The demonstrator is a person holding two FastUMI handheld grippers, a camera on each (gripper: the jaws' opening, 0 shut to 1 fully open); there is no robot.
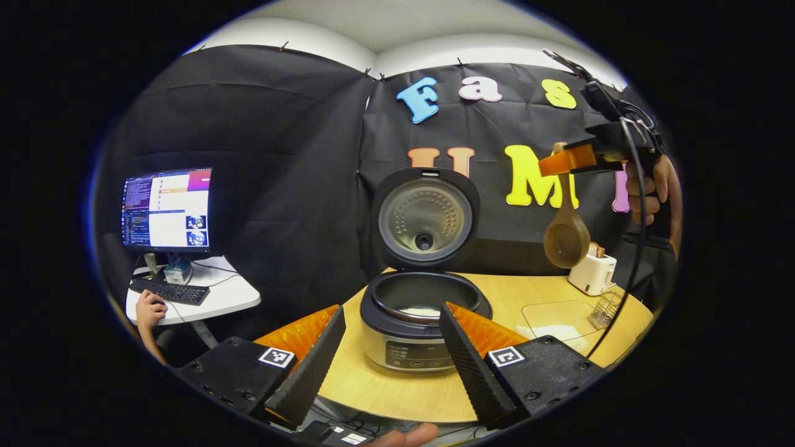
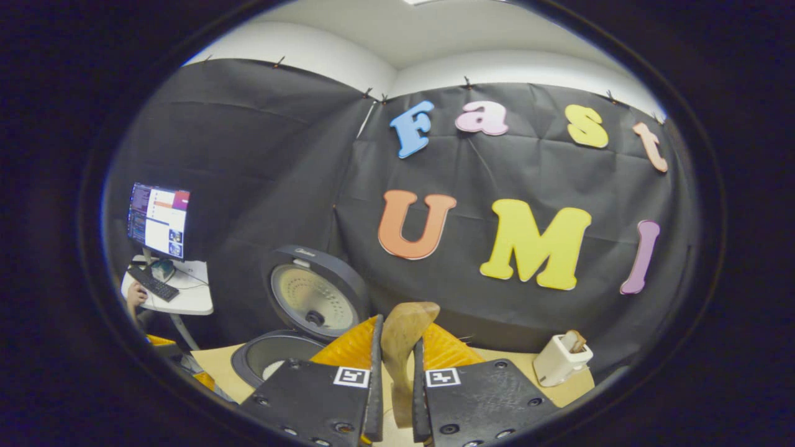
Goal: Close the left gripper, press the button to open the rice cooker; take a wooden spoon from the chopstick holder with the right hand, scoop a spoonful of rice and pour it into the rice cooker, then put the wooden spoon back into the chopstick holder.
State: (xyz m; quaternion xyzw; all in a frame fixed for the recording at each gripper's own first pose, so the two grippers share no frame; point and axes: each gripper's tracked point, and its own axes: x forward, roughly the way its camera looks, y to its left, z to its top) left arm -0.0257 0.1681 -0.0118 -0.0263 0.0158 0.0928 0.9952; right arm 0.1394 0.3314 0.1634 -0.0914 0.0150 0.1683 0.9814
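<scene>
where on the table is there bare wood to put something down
Bare table lies in front of the open rice cooker, and behind it toward the white toaster. The right side is crowded: the clear tray, the wire holder, and the wooden spoon hanging above.

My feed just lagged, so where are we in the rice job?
Done: rice cooker lid open, white rice in its pot. In hand: the right gripper holds the wooden spoon aloft, bowl apparently empty. Left: return it to the chopstick holder.
</scene>
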